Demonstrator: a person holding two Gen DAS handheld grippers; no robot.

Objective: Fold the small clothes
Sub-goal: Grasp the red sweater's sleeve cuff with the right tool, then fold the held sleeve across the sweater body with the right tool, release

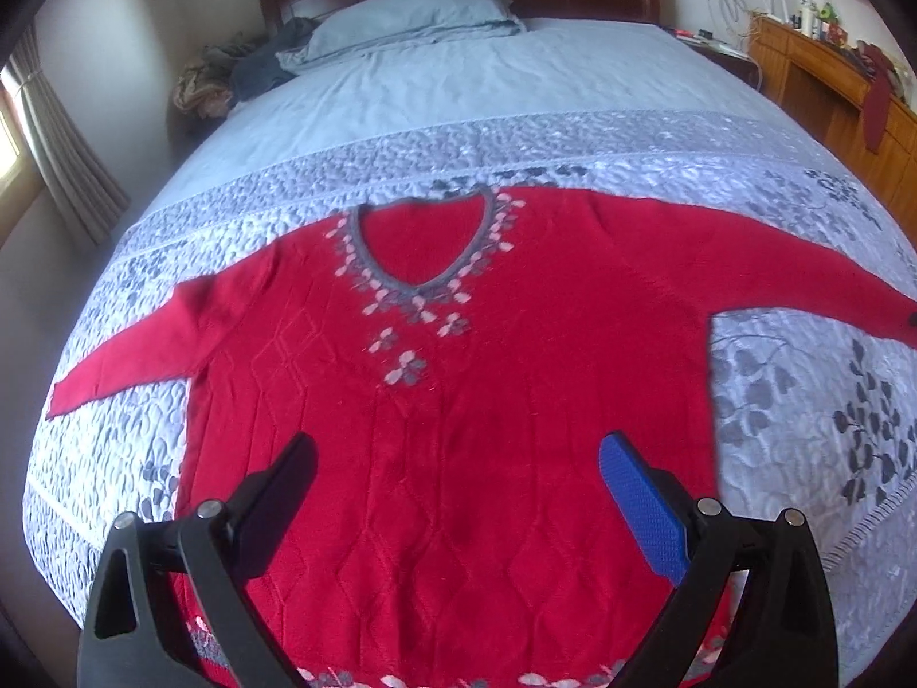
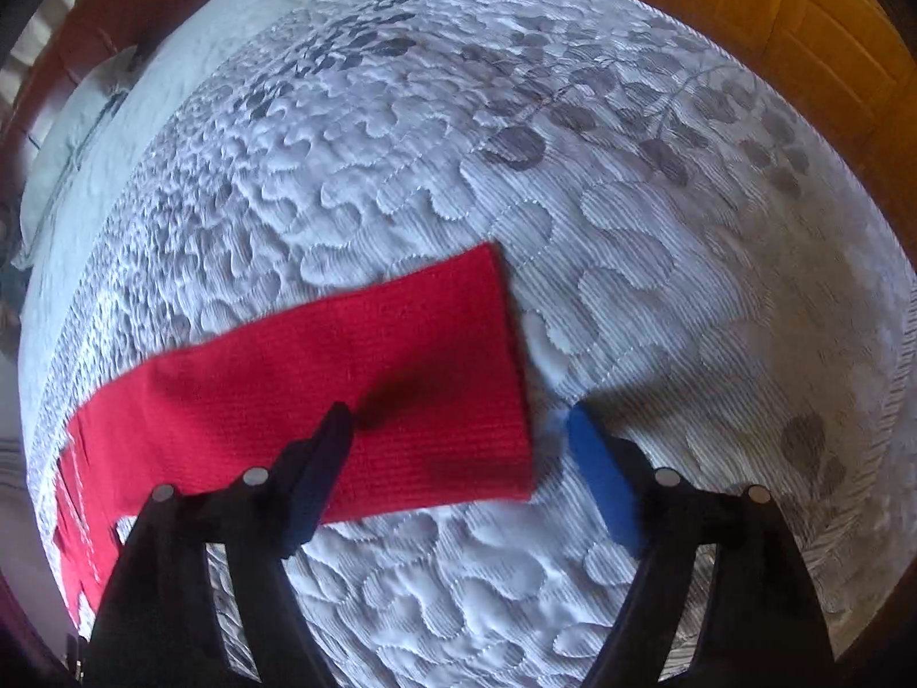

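Observation:
A red sweater [image 1: 458, 355] with a grey V-neck and flower trim lies flat, front up, on the bed, both sleeves spread out. My left gripper [image 1: 458, 458] is open and empty, held above the sweater's lower body. In the right wrist view the sweater's right sleeve [image 2: 321, 395] lies flat with its cuff end [image 2: 510, 367] toward the right. My right gripper [image 2: 458, 430] is open and empty, low over the cuff. Its left finger [image 2: 326, 458] is over the sleeve and its blue pad [image 2: 602, 476] is over bare quilt beyond the cuff.
The bed has a grey-white quilted floral bedspread [image 1: 802, 401] and a light blue sheet [image 1: 458, 86] with a pillow [image 1: 412, 17] at the head. Dark clothes [image 1: 258, 69] lie at the far left. A wooden dresser [image 1: 831, 74] stands to the right; a wooden cabinet [image 2: 774, 11] shows beyond the bed.

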